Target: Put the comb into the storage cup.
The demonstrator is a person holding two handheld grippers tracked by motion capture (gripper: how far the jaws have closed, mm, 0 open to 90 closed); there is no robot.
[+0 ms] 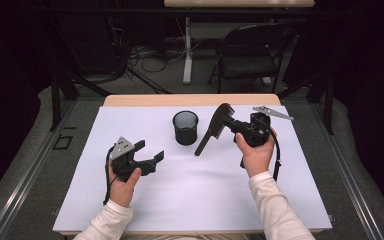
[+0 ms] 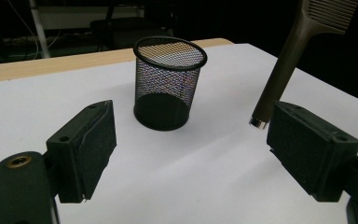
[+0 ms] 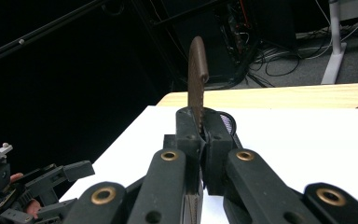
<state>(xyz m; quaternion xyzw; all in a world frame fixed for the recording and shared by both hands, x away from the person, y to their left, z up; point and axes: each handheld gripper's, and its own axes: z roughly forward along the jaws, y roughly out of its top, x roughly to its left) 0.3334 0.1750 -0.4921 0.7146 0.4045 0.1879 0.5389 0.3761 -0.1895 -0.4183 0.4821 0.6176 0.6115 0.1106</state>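
White sheet-covered table [image 1: 190,200] first: the black wire-mesh pencil cup [image 1: 186,127] stands upright near its centre-back. Your right gripper [image 1: 228,125] is clamped shut on the dark brown plastic comb [image 1: 211,132], gripping it at the toothed head end. The comb is lifted off the sheet; its long axis slants from the head at about 1 o'clock down to the handle tip at about 7 o'clock, seen from above.

Key relation: the cup lies at roughly 9 o'clock from the comb's handle tip, just beside it, not touching. The right hand [image 1: 256,152] is clearly nearer the cup than the left. For a drop-in, you'd likely need the handle swung up over the rim, then lowered.

Your left gripper [image 1: 149,154] hovers with jaws apart, nothing between them, at about 7 o'clock from the cup, well apart.

Left gripper view: cup's [image 2: 168,84] open mouth empty, handle's [image 2: 279,74] metal-capped tip hanging clear right of it. Right gripper view: comb [image 3: 197,79] edge-on between the pads [image 3: 216,154], cup mostly hidden behind the jaws, probably its rim peeking out.
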